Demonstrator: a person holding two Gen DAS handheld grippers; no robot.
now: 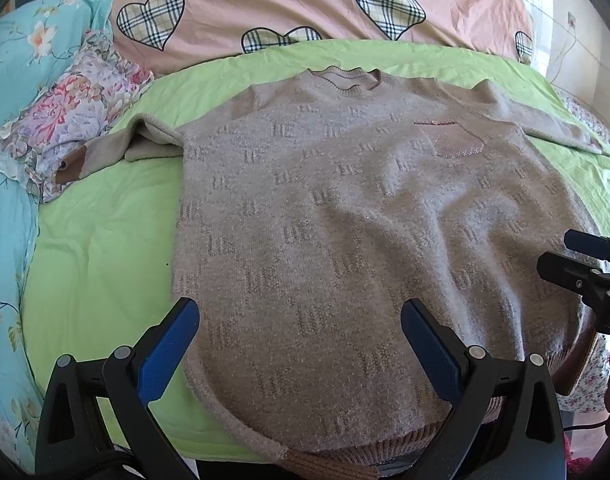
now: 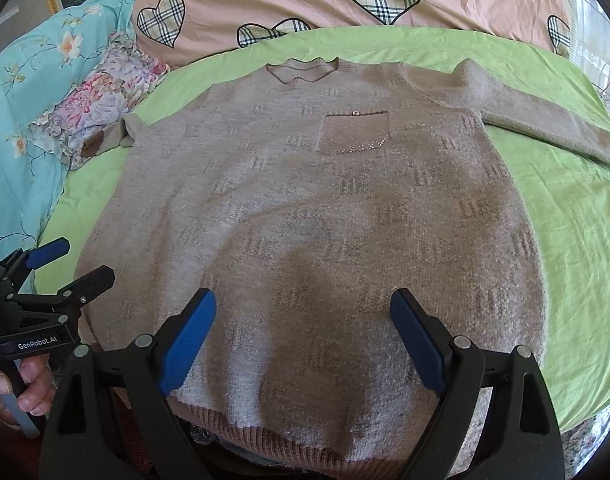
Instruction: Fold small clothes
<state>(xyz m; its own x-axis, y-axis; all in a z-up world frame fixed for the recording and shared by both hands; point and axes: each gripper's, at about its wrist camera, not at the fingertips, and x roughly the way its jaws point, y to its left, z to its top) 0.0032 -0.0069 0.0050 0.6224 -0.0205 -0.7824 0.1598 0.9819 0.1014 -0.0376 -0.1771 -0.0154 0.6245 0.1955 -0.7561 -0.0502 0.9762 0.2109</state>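
Observation:
A beige knit sweater (image 1: 345, 208) lies flat and face up on a green sheet (image 1: 101, 240), collar far, brown hem near; it also shows in the right wrist view (image 2: 305, 208). Its chest pocket (image 2: 355, 132) faces up. One sleeve (image 1: 105, 152) bends left, the other sleeve (image 2: 545, 120) stretches right. My left gripper (image 1: 301, 344) is open and empty above the hem's left part. My right gripper (image 2: 305, 336) is open and empty above the hem's middle. Each gripper shows in the other's view, the right gripper (image 1: 581, 260) at the right edge, the left gripper (image 2: 77, 264) at the left edge.
A pink quilt with plaid hearts (image 1: 305, 4) lies beyond the sweater. A floral cloth (image 1: 77, 116) and a turquoise flowered blanket (image 1: 9, 200) lie to the left. The green sheet (image 2: 565, 260) shows bare to the right of the sweater.

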